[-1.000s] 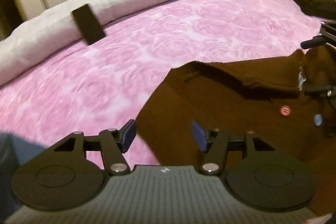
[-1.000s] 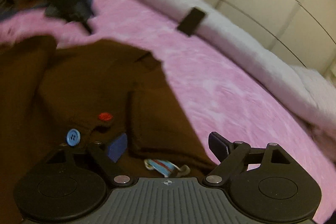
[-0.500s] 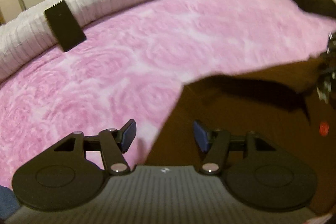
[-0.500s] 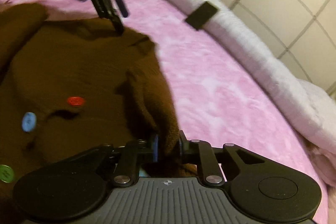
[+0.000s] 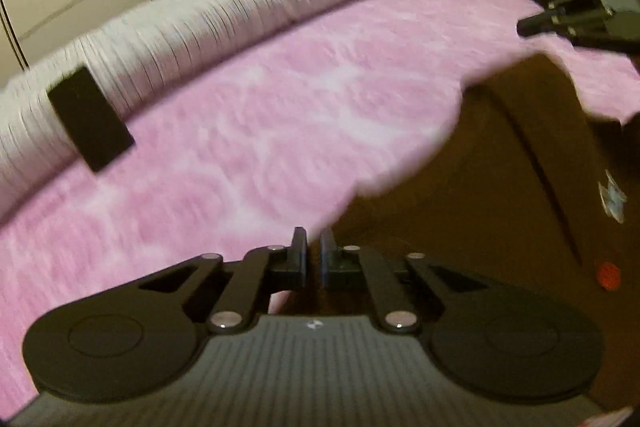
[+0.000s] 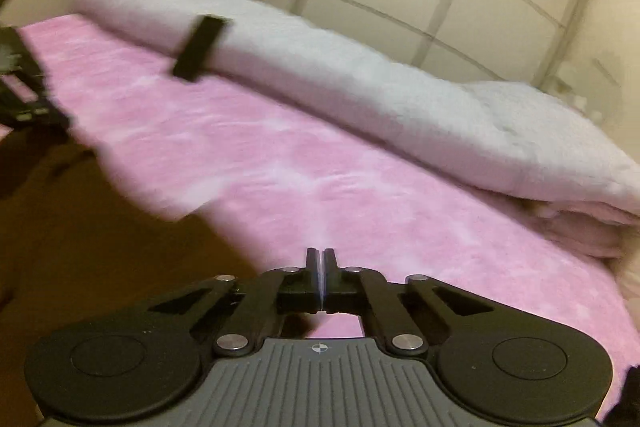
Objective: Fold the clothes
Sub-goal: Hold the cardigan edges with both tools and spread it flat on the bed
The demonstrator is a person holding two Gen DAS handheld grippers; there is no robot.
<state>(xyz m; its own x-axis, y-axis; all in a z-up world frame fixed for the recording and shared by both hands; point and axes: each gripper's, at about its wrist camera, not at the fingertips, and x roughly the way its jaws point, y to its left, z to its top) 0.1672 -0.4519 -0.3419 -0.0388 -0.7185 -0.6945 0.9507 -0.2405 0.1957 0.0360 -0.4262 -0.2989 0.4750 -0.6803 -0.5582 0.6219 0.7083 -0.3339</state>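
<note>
Jaws of both grippers, left [image 5: 314, 251] and right [image 6: 321, 269], pinch brown garment [image 5: 480, 195] edges.

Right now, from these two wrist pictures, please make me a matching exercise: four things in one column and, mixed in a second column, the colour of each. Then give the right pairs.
Column 1
1. garment
2. bed cover
3. rolled duvet
4. round button

Column 2
A. pink
B. red
C. brown
D. pale grey-white

Pairs: 1-C, 2-A, 3-D, 4-B
</note>
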